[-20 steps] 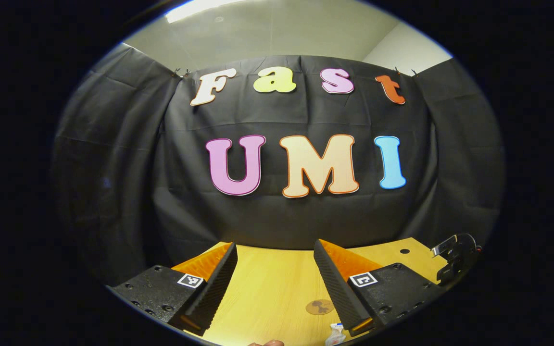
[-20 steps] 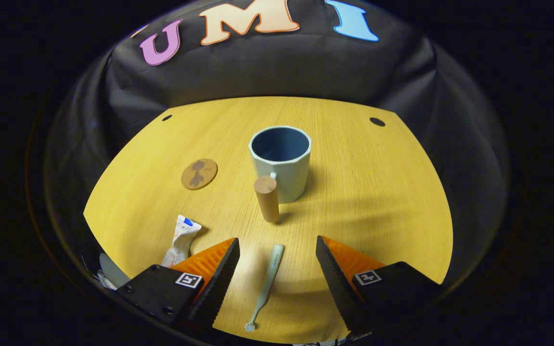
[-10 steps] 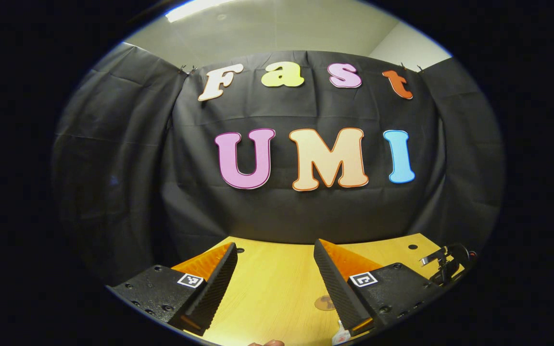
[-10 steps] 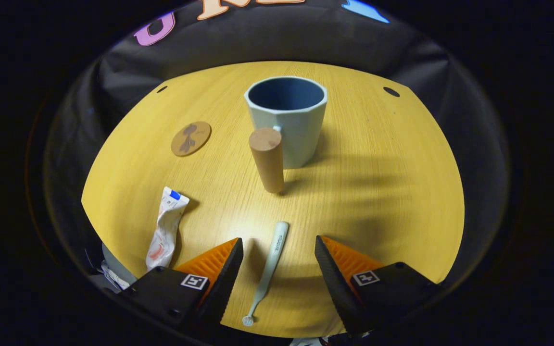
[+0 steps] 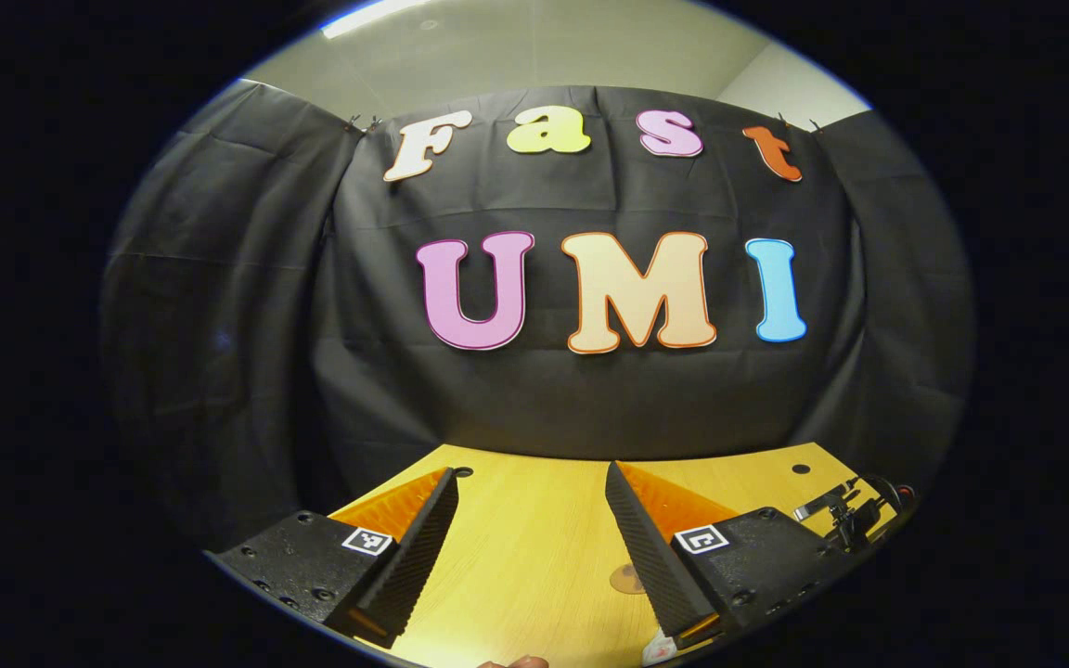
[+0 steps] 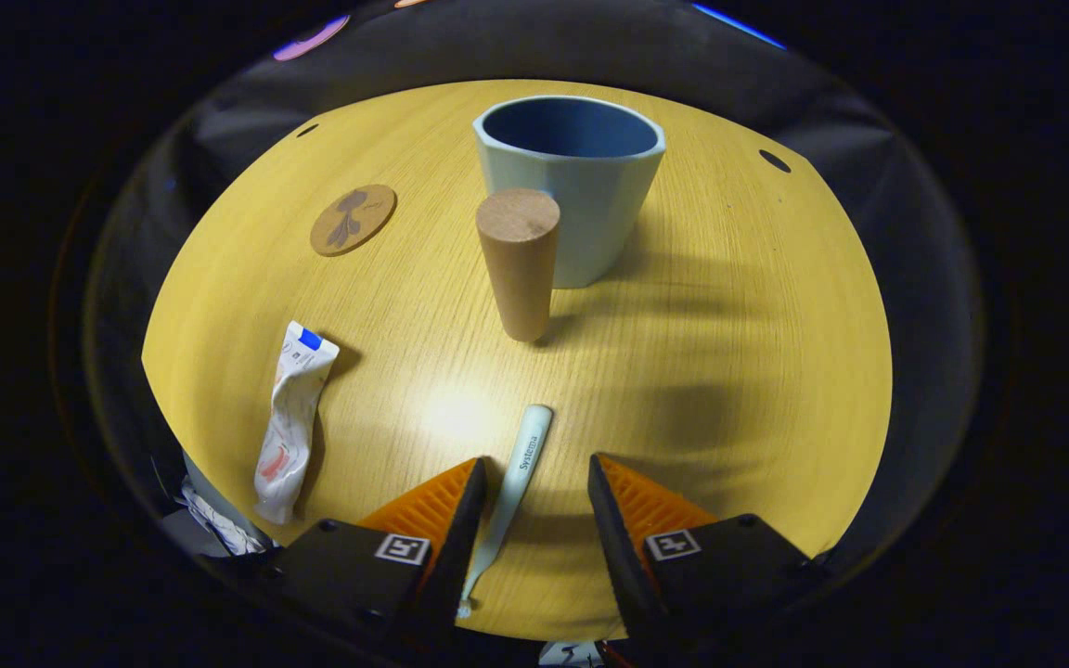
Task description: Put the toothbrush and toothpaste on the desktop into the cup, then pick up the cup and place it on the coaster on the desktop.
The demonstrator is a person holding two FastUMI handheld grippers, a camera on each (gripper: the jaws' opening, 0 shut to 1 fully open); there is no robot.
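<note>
- right tool (image 6: 527, 468) is low over the desk (image 6: 729, 371), fingers partly open on either side of the toothbrush (image 6: 521, 464), not pinching it as far as I can tell
- toothbrush lies flat, handle end pointing at the cup (image 6: 581, 176)
- cup is upright, its wooden handle (image 6: 518, 260) facing the tool
- toothpaste (image 6: 291, 422) lies flat off to the left, coaster (image 6: 353, 219) sits left of the cup
- left tool (image 5: 530, 506) hangs wide open above the desk, gripping nothing
</note>
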